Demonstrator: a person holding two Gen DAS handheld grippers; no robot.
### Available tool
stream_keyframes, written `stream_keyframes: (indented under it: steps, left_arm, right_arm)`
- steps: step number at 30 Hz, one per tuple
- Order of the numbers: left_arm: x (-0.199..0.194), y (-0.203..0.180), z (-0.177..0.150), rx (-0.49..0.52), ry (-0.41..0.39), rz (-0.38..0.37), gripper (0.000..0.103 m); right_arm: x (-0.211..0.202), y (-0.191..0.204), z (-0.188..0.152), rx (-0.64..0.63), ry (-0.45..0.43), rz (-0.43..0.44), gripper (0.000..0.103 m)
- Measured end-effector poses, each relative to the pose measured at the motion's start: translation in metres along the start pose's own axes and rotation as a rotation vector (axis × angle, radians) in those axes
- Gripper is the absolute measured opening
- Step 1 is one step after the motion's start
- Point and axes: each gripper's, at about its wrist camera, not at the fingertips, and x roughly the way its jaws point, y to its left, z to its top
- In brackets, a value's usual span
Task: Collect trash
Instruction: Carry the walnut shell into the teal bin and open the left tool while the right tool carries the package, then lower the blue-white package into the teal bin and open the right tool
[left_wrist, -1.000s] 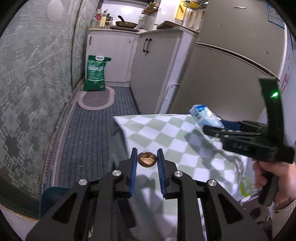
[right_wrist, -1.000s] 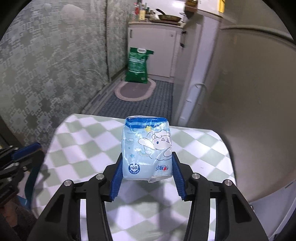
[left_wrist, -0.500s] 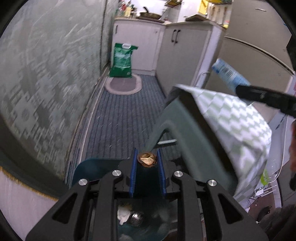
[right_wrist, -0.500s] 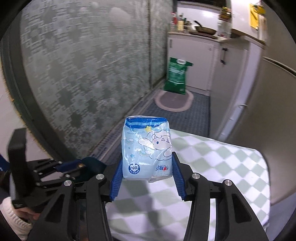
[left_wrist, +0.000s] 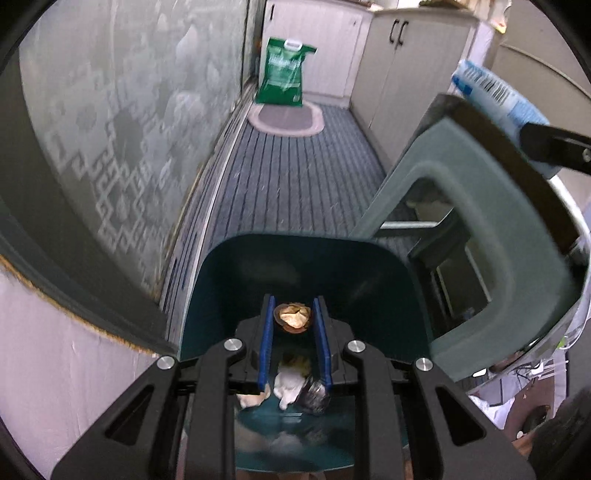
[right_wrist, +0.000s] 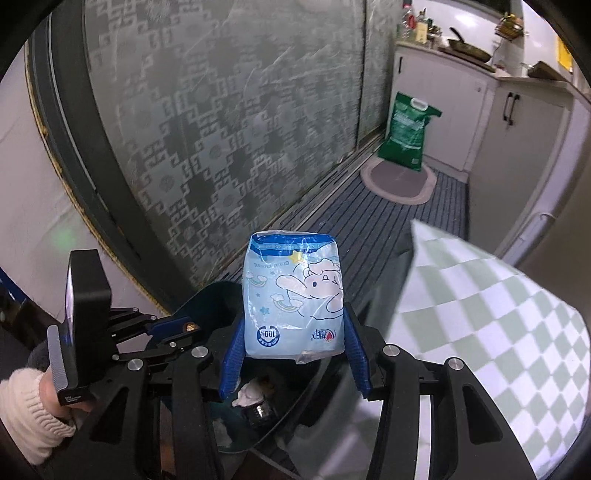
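Upside-down "100%" stands on the tissue pack (right_wrist: 291, 295).

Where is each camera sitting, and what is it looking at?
Left wrist view: sits on the left gripper, looking down its fingers into the dark teal bin; the fingers pinch a walnut shell.
Right wrist view: sits on the right gripper, looking down past the table edge; its fingers grip a blue tissue pack. The person's hand in a cream sleeve shows at left.
Both views share the bin, the green bag by the cabinets, and the tissue pack.
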Motion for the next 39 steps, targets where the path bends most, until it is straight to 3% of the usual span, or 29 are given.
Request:
stream_keyframes:
  steps: [17, 20, 28, 39]
  left_arm:
    - [0.049, 0.024, -0.041, 0.001, 0.229, 0.013, 0.023]
    - [0.051, 0.026, -0.043, 0.006, 0.238, 0.017, 0.024]
    - [0.045, 0.033, -0.039, -0.011, 0.197, 0.024, 0.024]
    - [0.001, 0.035, -0.012, -0.031, -0.016, 0.029, 0.019]
  right_arm:
    - [0.03, 0.034, 0.01, -0.043, 0.046, 0.039, 0.049]
    - [0.033, 0.038, 0.01, -0.049, 0.055, 0.043, 0.049]
    - [0.047, 0.043, 0.005, -0.044, 0.087, 0.054, 0.049]
    - [0.077, 0.06, -0.02, -0.073, 0.166, 0.055, 0.049]
